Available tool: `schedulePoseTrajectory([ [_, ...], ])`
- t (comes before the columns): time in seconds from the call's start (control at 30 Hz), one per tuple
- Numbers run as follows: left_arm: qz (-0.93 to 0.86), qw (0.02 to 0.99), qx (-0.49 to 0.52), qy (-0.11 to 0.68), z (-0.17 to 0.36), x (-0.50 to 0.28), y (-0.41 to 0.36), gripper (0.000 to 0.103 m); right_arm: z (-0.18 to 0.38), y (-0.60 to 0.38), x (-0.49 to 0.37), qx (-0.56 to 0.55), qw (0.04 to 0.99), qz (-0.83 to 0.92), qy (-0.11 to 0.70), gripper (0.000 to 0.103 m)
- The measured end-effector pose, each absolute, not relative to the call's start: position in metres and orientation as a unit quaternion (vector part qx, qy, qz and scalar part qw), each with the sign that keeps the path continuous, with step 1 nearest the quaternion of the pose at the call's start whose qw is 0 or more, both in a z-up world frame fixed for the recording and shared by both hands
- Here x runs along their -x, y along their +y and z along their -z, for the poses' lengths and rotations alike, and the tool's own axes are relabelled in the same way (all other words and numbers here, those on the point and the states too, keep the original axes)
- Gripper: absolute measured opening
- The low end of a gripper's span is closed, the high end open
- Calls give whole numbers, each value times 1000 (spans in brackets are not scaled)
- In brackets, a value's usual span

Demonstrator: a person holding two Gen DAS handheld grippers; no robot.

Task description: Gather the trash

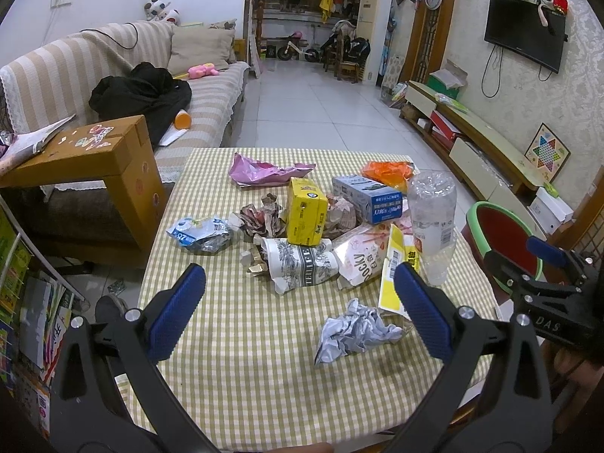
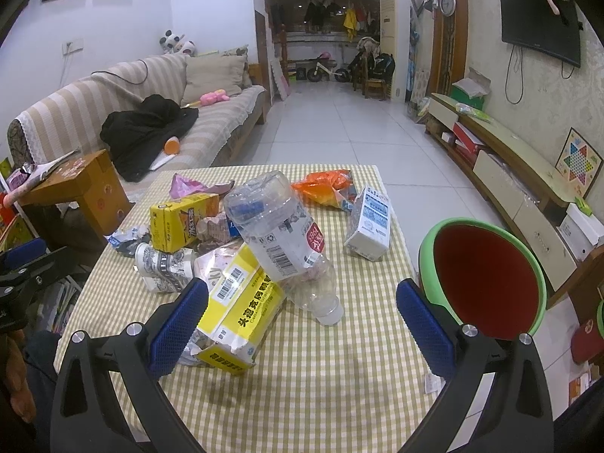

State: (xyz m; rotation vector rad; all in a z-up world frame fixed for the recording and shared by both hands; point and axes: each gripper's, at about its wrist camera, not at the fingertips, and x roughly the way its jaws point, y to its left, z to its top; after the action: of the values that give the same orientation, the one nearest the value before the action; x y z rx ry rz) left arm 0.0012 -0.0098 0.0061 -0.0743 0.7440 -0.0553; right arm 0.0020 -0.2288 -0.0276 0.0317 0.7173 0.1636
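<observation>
1. Blue-padded fingers stand wide apart on my left gripper [image 1: 300, 309] and hold nothing; it hangs over the checked tablecloth [image 1: 245, 377] at the lower middle of its view.
2. My right gripper [image 2: 302, 324] is likewise spread and empty, low in its own view.
3. Nearest the left gripper, a crumpled white paper [image 1: 355, 332] lies alone on the cloth at lower centre right, apart from the main heap.
4. Nearest the right gripper, a torn yellow packet [image 2: 238, 309] lies by the left finger, and a clear plastic bottle [image 2: 283, 245] leans across it, cap toward me.
5. Beyond, at frame centre, a yellow carton [image 1: 305, 213], a blue-and-white carton [image 1: 368, 198], a printed paper cup [image 1: 302, 260] and wrappers are piled touching one another.
6. A green-rimmed bin [image 2: 487, 279] with a red inside stands off the table edge at right of the right view.
7. Judgement: no item is yet collected. I would take the isolated paper first, closing squarely over its bulk. Pulling the packet first risks rolling the bottle off it.
</observation>
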Motion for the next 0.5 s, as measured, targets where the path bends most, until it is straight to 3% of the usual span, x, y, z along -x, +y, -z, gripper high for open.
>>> schedulePoseTrajectory([
  [0.5,46,921,38,385,9,-24,-9,98,35,-214,-20,5,930,-93,355,96],
])
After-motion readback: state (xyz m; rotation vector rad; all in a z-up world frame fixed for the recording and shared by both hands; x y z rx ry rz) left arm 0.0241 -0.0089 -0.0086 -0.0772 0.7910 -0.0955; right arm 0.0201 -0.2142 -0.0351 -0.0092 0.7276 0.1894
